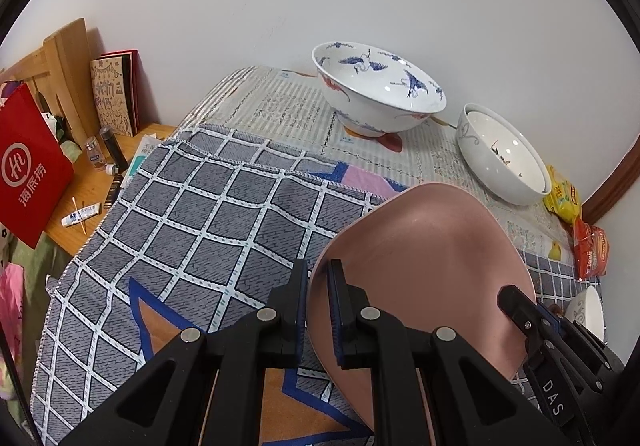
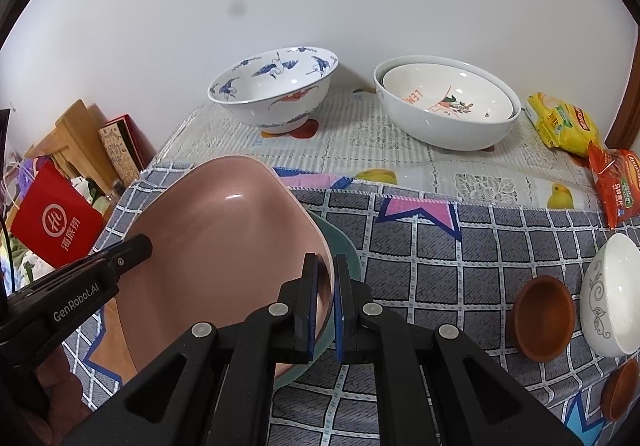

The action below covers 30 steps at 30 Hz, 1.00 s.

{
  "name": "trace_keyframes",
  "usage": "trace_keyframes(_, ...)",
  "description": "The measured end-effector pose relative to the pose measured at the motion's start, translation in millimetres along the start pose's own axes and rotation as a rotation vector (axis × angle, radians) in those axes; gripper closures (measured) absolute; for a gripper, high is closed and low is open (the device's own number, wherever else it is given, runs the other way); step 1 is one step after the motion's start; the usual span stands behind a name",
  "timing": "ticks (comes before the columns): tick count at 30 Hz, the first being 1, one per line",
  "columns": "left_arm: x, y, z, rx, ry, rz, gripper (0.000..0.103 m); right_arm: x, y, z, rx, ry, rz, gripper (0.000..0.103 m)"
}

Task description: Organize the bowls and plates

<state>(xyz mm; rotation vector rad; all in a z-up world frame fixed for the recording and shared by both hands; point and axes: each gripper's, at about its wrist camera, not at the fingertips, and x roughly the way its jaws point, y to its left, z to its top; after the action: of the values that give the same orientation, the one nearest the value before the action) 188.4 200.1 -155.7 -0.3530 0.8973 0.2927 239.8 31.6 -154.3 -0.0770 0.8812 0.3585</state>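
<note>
- "GenRobot.AI" on the left gripper (image 2: 76, 310) arm.
- "DAS" on the right gripper (image 1: 554, 396) arm.
- "海底捞" on the red bag (image 1: 28, 166).
- "LEM…" inside the white bowl (image 2: 448, 98).

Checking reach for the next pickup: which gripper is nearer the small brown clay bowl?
Right. The right gripper, shut on the pink plate's rim, sits just left of the brown clay bowl; the left gripper holds the plate's far edge.

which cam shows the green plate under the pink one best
The right wrist view: the green plate's rim shows beyond the pink squarish plate, near the right gripper. In the left wrist view the pink plate hides it entirely.
</note>
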Motion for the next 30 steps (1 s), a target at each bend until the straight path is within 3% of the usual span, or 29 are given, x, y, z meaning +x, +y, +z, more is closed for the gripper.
trace_keyframes(21,35,-13,0,0.025,0.047,0.031,0.093,37,-10,2,-0.049,0.025,-0.028,0.094)
trace_keyframes(30,33,-12,0,0.044,0.065,0.024,0.093,48,-5,1,-0.114,0.044,-0.052,0.086)
